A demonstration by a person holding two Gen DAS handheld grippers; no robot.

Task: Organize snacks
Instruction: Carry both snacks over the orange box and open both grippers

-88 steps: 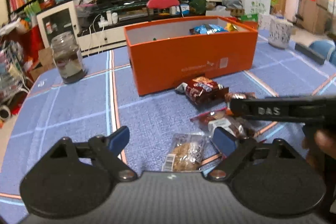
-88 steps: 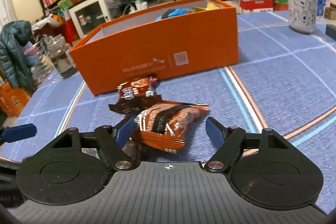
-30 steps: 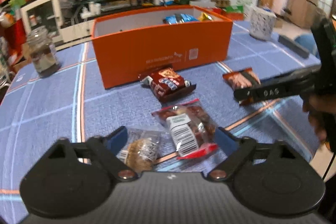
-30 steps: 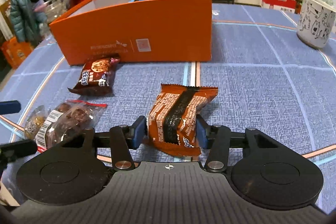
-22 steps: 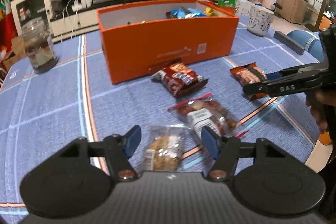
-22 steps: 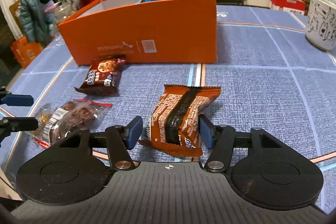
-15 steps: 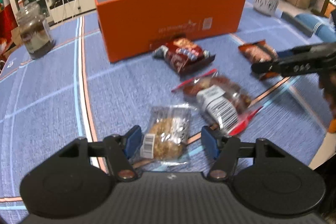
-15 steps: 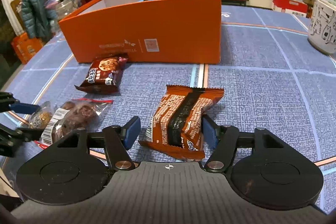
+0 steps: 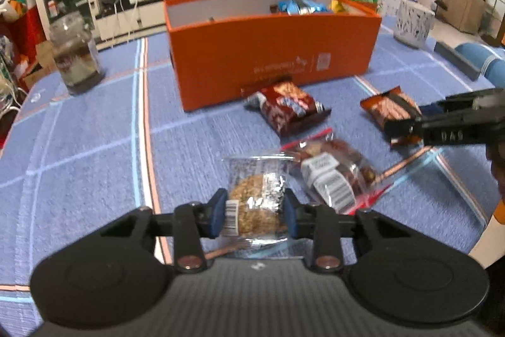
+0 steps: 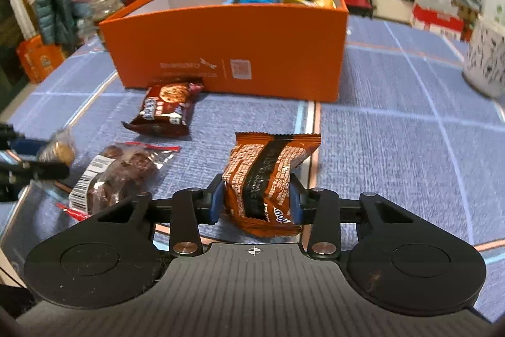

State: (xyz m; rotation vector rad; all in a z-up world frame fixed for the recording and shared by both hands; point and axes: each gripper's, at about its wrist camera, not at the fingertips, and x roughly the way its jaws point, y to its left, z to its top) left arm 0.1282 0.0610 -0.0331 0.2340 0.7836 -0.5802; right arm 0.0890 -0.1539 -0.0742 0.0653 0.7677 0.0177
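My left gripper (image 9: 254, 213) has its jaws closing, blue pads pressed on both sides of a clear-wrapped oat cookie pack (image 9: 255, 188) on the blue tablecloth. Jaws also closing, my right gripper (image 10: 255, 204) pinches an orange-brown snack packet (image 10: 268, 166) by its near end. A dark red chocolate-chip cookie pack (image 10: 167, 106) lies against the front of the orange box (image 10: 227, 52). Between the grippers rests a clear bag of brown cakes (image 9: 331, 172) with a red strip. The box holds blue and yellow snack bags at its right end.
A glass jar (image 9: 75, 59) stands at the far left of the table. Far right are a white patterned cup (image 10: 486, 62) and a dark bar (image 9: 457, 62). The table's near edge runs just below both grippers. Cluttered shelves and a TV lie beyond.
Both grippers have gone from open to shut on their packs. The left gripper shifted so the oat cookie pack sits centred between its fingers. The other snacks have not moved.
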